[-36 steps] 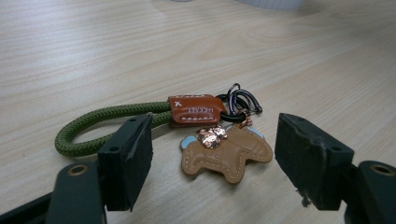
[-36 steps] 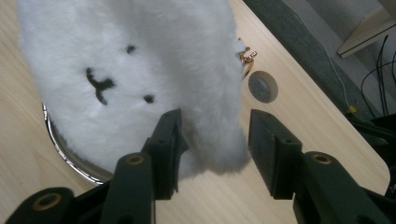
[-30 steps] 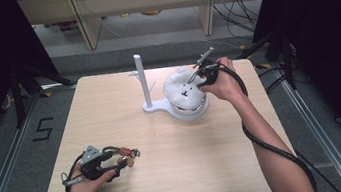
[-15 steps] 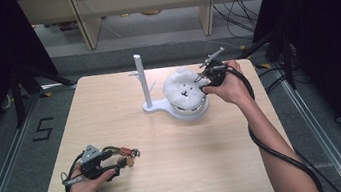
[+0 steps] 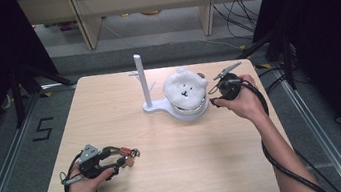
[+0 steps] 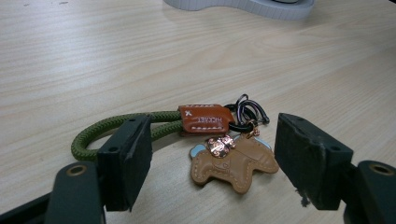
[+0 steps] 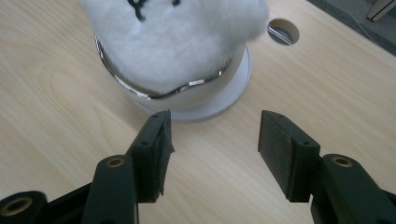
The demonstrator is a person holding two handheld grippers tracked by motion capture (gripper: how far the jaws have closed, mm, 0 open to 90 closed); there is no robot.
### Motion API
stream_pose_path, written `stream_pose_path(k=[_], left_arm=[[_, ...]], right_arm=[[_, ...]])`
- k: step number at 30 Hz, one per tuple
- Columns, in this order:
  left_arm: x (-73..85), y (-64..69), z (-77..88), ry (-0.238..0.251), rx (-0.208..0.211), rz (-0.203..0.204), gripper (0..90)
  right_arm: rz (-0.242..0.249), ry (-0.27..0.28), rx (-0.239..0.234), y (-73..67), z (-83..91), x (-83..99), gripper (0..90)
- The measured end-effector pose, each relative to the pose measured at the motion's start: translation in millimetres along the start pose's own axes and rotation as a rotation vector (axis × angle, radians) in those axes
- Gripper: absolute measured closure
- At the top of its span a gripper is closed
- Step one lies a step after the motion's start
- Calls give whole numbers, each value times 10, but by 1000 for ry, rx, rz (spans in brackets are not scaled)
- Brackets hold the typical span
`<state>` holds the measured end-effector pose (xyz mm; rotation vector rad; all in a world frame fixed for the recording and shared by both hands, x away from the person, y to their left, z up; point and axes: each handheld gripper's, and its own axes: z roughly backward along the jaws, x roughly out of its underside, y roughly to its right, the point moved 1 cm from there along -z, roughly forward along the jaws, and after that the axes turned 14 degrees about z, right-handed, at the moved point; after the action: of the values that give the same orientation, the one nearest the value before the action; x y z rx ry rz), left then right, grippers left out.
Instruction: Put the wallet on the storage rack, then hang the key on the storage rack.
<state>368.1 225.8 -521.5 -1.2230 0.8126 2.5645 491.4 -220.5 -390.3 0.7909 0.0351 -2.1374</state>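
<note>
Near the front left of the table [image 5: 179,175], a keychain [image 6: 205,140] lies flat on the light wood, just in front of the left gripper [image 6: 212,163]. It has an olive green cord loop [image 6: 93,135] that joins an orange leather tab [image 6: 204,118] with white stitching and small lettering. Beside the tab sit dark metal rings [image 6: 247,109], and a tan leather animal-shaped charm [image 6: 233,163] with a small coppery ornament [image 6: 220,144] on top. The left gripper's jaws stand wide apart on either side of the keychain; the near-left jaw overlaps the cord loop in the left gripper view, though whether it touches the cord is hard to tell from this angle. In the high view the left hand [image 5: 83,186] holds this gripper low at the table's front edge.

Well apart, toward the far middle of the table, a fluffy white plush [image 5: 185,90] with a small dark stitched face rests on a round white base [image 5: 188,112] with a shiny metal rim. A slim white post [image 5: 142,80] rises upright from the same base, just left of the plush. The right gripper [image 7: 215,140] hangs just beside the plush on its right, held in the right hand [image 5: 240,101], its jaws spread open with bare table between them. A round hole [image 7: 284,31] in the tabletop shows beyond the base.
</note>
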Motion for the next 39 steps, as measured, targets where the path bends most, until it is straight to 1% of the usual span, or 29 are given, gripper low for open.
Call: stream_pose_path(k=[1, 2, 3, 4, 5, 6, 7, 11, 12, 13, 15, 16, 17, 19, 21, 22, 24, 25, 26, 27, 28, 29, 31, 32, 34, 35, 36, 37, 39], left_arm=[[1, 2, 5, 0, -9, 1, 273], [1, 0, 7, 1, -9, 2, 273], [0, 0, 12, 0, -13, 0, 273], [-1, 2, 17, 0, -14, 0, 273], [-2, 1, 15, 4, -4, 3, 273], [-2, 7, 20, 5, -11, 5, 273], [-4, 5, 21, 6, -4, 6, 273], [-7, 3, 43, 12, -6, 9, 274], [-7, 6, 48, 16, -12, 16, 275], [-10, -2, 54, 16, -14, 12, 275], [-15, -7, 61, 15, -15, 11, 276], [-17, -5, 65, 15, -17, 13, 276], [-19, -8, 62, 19, -8, 20, 276], [-22, -12, 78, 14, -29, 24, 277], [-28, -20, 84, 22, -25, 23, 278], [-30, -20, 90, 23, -22, 27, 279], [-33, -18, 113, 20, -37, 32, 283], [-32, -22, 115, 23, -33, 39, 286], [-32, -19, 126, 20, -41, 42, 289], [-34, -16, 138, 18, -43, 45, 293], [-39, -11, 150, 18, -45, 47, 297], [-43, -9, 157, 19, -40, 51, 303], [-51, -6, 178, 11, -44, 49, 316], [-56, -5, 186, 9, -45, 51, 327], [-67, -8, 207, -2, -53, 57, 360], [-73, -9, 216, -7, -55, 62, 368], [-76, -13, 215, -1, -50, 68, 374], [-83, -16, 227, -13, -49, 72, 377], [-88, -14, 240, -10, -58, 80, 380]], right_arm=[[9, 3, 4, -1, -5, 42, 457], [-10, -7, 0, -22, 2, 80, 457], [-10, -6, -1, -27, 1, 116, 458], [-27, -14, -5, -46, 11, 147, 460], [-11, -2, -3, -41, -3, 180, 460], [-17, -2, -3, -53, 0, 209, 460], [-39, -10, -10, -77, 5, 237, 461], [-59, -11, -18, -120, -2, 346, 463], [-60, -4, -15, -129, -12, 372, 464], [-69, -3, -23, -140, -14, 396, 464], [-80, 0, -21, -154, -20, 437, 464], [-96, 4, -22, -163, -25, 452, 465], [-91, 6, -23, -165, -25, 473, 468], [-101, 27, -24, -173, -37, 511, 476], [-136, 18, -35, -209, -48, 557, 486], [-144, 25, -33, -222, -67, 583, 491], [-147, 23, -45, -235, -87, 646, 502], [-173, 22, -46, -254, -100, 674, 505], [-183, 34, -47, -267, -122, 710, 509], [-189, 14, -59, -274, -111, 739, 512], [-197, 17, -61, -286, -117, 769, 516], [-219, 26, -54, -304, -127, 793, 520], [-223, 14, -58, -319, -112, 845, 529], [-236, 28, -57, -336, -127, 868, 536], [-248, 15, -62, -361, -120, 909, 546], [-258, 17, -61, -375, -127, 926, 549], [-265, 31, -62, -390, -142, 945, 550], [-270, 15, -64, -400, -133, 957, 553], [-272, 4, -70, -413, -130, 979, 559]])
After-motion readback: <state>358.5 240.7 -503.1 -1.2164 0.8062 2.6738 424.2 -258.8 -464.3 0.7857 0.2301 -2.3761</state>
